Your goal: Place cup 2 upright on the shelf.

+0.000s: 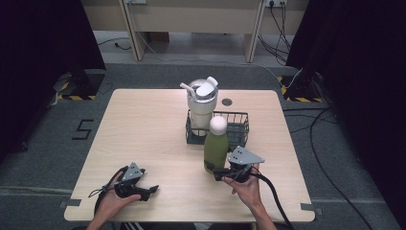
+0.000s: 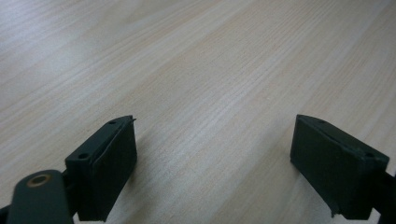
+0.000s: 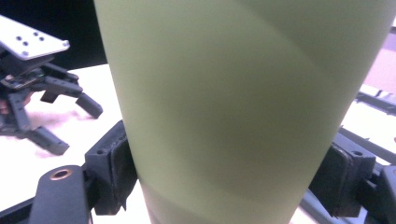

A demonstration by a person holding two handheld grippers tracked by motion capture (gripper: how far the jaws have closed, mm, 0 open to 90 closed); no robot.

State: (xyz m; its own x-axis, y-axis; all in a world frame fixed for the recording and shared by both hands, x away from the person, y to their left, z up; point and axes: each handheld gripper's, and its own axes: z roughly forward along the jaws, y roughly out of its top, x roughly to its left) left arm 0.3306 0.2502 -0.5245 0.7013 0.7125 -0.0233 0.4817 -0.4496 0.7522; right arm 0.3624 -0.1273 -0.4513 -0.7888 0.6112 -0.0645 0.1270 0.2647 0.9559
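From the high view, the right gripper (image 1: pixel 219 173) clasps the lower part of a green bottle (image 1: pixel 216 152) with a white cap, standing upright on the table (image 1: pixel 143 134) just in front of a wire basket (image 1: pixel 238 125). A white tumbler (image 1: pixel 201 106) (lid and straw on top) stands in the basket's left end. The left gripper (image 1: pixel 152 190) rests near the table's front-left edge.

In the left gripper view, its jaws stand wide apart over bare wood.

In the right gripper view, both pads (image 3: pixel 116 173) press against the bottle's sides, with the left gripper farther off.
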